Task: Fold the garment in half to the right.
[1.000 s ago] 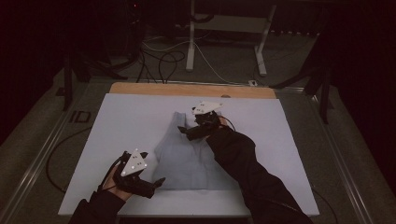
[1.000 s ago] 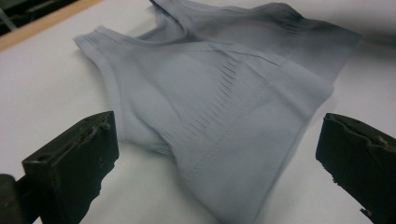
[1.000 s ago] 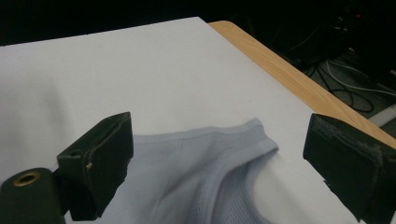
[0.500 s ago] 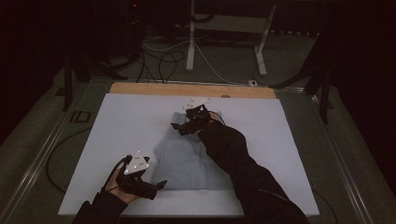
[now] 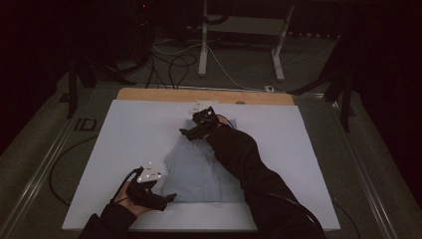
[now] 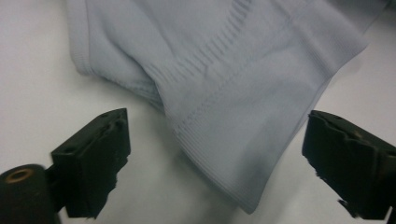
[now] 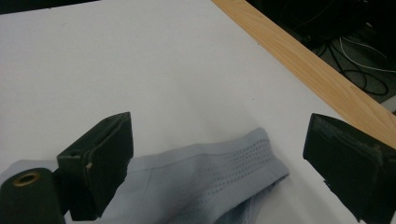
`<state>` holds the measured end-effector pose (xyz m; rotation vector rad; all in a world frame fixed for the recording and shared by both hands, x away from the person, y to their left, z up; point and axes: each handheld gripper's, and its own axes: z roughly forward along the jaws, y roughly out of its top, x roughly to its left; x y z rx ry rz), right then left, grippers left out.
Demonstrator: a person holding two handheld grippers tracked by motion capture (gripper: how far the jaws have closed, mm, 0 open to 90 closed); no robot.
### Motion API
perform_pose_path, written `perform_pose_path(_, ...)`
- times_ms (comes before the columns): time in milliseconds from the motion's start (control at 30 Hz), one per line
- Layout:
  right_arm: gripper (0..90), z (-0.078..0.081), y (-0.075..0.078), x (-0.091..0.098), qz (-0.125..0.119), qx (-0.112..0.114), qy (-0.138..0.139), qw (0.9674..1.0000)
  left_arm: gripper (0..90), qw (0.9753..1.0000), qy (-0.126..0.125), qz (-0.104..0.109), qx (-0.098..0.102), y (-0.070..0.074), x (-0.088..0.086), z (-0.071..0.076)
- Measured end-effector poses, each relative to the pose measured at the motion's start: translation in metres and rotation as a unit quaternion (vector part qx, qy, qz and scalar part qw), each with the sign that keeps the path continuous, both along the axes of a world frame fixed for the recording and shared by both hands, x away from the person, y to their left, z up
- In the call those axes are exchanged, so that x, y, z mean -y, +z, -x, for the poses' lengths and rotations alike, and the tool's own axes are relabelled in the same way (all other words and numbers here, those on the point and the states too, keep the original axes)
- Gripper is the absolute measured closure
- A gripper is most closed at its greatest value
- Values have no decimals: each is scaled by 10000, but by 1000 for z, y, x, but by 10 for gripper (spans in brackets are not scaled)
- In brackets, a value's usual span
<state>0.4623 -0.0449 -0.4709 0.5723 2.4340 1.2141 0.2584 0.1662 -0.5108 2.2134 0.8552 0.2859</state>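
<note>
So both grippers, left (image 5: 169, 198) and right (image 5: 185, 133), gape wide over the pale blue garment (image 5: 199, 169); the left's jaws have just been closing a bit.

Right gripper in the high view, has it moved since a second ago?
Yes. The right gripper has slid leftward along the wooden strip at the table's far edge, over the pale blue garment.

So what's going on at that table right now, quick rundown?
Left gripper open, jaws just closing in, garment's near corner between them, ungripped. Right gripper open over the far corner. Garment flat on white board. Nothing in the way.
</note>
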Motion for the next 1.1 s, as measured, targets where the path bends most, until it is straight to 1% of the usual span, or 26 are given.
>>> perform_pose_path(100, 85, -4, 0, -3, -20, -26, -18, 10000, 153, 9999, 33, -70, -93, -4, 1, -2)
perform_pose_path(133, 85, -5, 0, -5, -14, -46, -27, 10000, 176, 9998, -7, -92, -148, -6, 1, -2)
perform_pose_path(167, 85, -6, 0, -6, 4, -33, -8, 10000, 190, 9998, -10, -116, -160, -6, 1, -3)
perform_pose_path(233, 85, -7, -1, -8, 54, -26, -1, 10000, 249, 9997, 13, -152, -208, -7, 2, -3)
perform_pose_path(267, 85, -8, -1, -9, 40, -47, 2, 10000, 264, 9997, 29, -144, -214, -8, 1, -3)
perform_pose_path(300, 85, -9, -1, -10, 26, -54, -1, 10000, 301, 9996, 11, -166, -246, -8, 1, -4)
perform_pose_path(333, 85, -9, -2, -10, 48, -56, 9, 10000, 301, 9995, 15, -173, -249, -9, 2, -4)
perform_pose_path(367, 85, -10, -2, -12, 57, -78, 4, 10000, 330, 9995, -9, -178, -276, -9, 2, -4)
perform_pose_path(467, 85, -12, -4, -14, 42, -113, 4, 9999, 394, 9988, -106, -311, -375, -12, 4, -4)
perform_pose_path(533, 85, -13, -6, -15, 64, -138, 14, 9999, 412, 9985, -100, -324, -435, -14, 4, -4)
perform_pose_path(567, 85, -14, -7, -17, 75, -154, 22, 9999, 471, 9984, -100, -341, -439, -14, 5, -3)
perform_pose_path(600, 85, -14, -7, -17, 75, -154, 22, 9999, 471, 9983, -86, -357, -455, -14, 5, -3)
perform_pose_path(633, 85, -15, -8, -17, 63, -174, 12, 9998, 496, 9982, -97, -368, -474, -13, 5, -3)
perform_pose_path(700, 85, -16, -9, -18, 74, -210, 2, 9998, 543, 9979, -177, -387, -479, -13, 6, -2)
perform_pose_path(733, 85, -17, -10, -18, 87, -215, 7, 9997, 566, 9975, -232, -405, -528, -13, 7, -1)
perform_pose_path(767, 85, -18, -10, -18, 70, -236, 7, 9997, 569, 9975, -246, -414, -519, -13, 8, -1)
perform_pose_path(800, 85, -21, -11, -18, 23, -305, -2, 9995, 607, 9974, -276, -417, -516, -13, 9, 0)
perform_pose_path(833, 85, -21, -11, -18, 23, -305, -2, 9995, 607, 9971, -337, -418, -536, -13, 10, 0)
perform_pose_path(867, 85, -22, -11, -19, 28, -362, -26, 9993, 619, 9968, -388, -452, -531, -13, 11, 1)
perform_pose_path(900, 85, -23, -11, -19, 27, -382, -20, 9993, 628, 9968, -395, -482, -509, -13, 12, 1)
perform_pose_path(933, 85, -26, -12, -20, -2, -468, -33, 9989, 703, 9968, -410, -446, -522, -13, 12, 1)
perform_pose_path(967, 85, -26, -12, -20, -2, -468, -33, 9989, 703, 9968, -439, -402, -531, -13, 13, 1)
perform_pose_path(1000, 85, -27, -12, -20, -40, -546, -53, 9985, 731, 9967, -479, -446, -478, -13, 14, 2)
perform_pose_path(1033, 85, -27, -12, -20, -40, -546, -53, 9985, 757, 9967, -479, -446, -478, -13, 14, 2)
perform_pose_path(1067, 85, -31, -14, -24, 3, -658, -110, 9978, 825, 9969, -515, -457, -382, -13, 16, 2)
perform_pose_path(1100, 85, -32, -15, -25, 26, -697, -119, 9975, 853, 9972, -499, -429, -361, -12, 16, 2)
